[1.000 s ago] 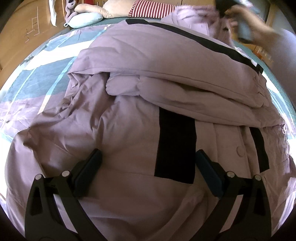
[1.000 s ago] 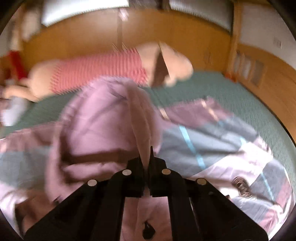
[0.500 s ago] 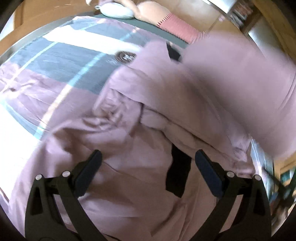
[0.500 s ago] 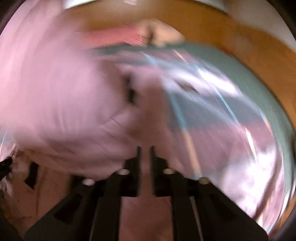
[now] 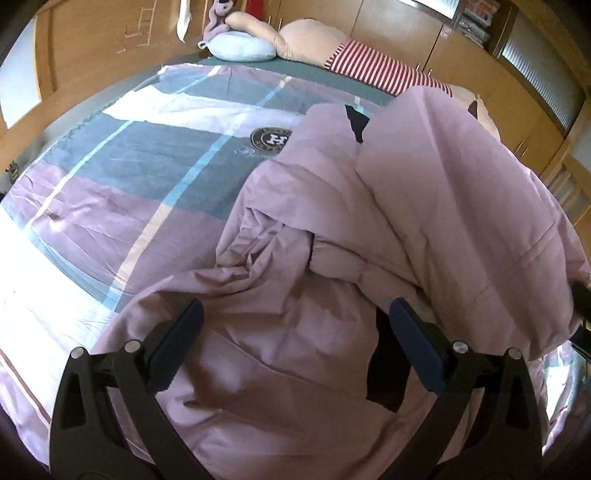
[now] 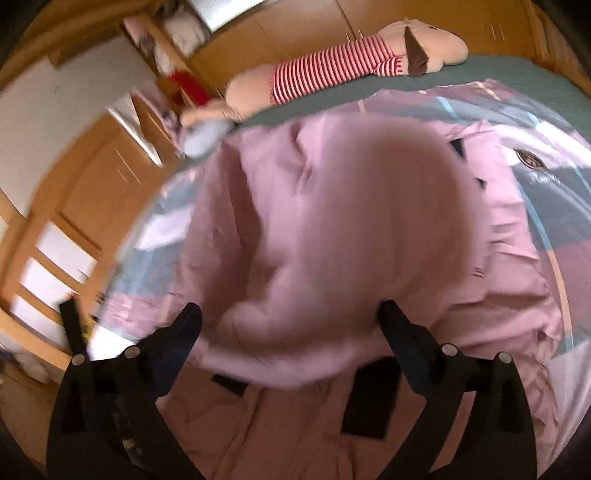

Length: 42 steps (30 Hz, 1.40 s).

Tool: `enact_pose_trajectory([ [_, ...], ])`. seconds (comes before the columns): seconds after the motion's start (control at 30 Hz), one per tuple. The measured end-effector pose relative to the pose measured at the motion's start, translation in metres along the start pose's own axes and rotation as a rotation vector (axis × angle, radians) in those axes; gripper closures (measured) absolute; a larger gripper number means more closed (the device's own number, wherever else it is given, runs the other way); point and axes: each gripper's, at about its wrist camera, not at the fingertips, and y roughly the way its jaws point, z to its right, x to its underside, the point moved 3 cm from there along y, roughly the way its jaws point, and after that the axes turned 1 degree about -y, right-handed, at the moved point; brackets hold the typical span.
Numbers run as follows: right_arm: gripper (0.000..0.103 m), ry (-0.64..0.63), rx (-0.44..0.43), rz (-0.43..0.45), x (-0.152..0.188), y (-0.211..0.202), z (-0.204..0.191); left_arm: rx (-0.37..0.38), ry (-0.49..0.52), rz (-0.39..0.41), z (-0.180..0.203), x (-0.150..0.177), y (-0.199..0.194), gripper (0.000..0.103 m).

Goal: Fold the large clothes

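A large mauve padded coat with black strips lies crumpled on the bed; its folded-over part bulges at the right. My left gripper hovers open just above the coat's lower part, nothing between its fingers. In the right wrist view the same coat fills the middle, and a blurred flap of it is dropping in front of the camera. My right gripper has its jaws opening wide; the falling flap hangs between them, no pad pressing on it.
The bed has a patchwork sheet in grey, mauve and white with a round badge. A striped plush toy and a pale blue cushion lie at the headboard. Wooden cupboards line the walls.
My right gripper went from shut on a coat fold to wide open, swinging over the coat, and the fold dropped. The left view turned, bringing more of the sheet into sight at the left.
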Motion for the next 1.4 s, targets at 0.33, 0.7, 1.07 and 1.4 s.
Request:
enact_pose_trajectory([
  [0.33,0.087,-0.103,0.0,0.011,0.001,-0.02,-0.006,0.051,-0.062,-0.001,-0.009,-0.004,-0.005,0.002],
  [0.7,0.085,-0.329,0.157,-0.082,0.09,-0.021,-0.001,0.194,0.157,0.16,0.044,0.008,-0.04,0.002],
  [1.07,0.041,-0.265,0.003,0.045,0.048,-0.096,0.018,0.215,0.158,0.053,0.046,0.015,-0.014,0.002],
  [1.4,0.064,-0.229,0.083,-0.087,0.043,0.01,0.023,0.152,0.229,0.045,0.055,0.026,-0.003,0.002],
])
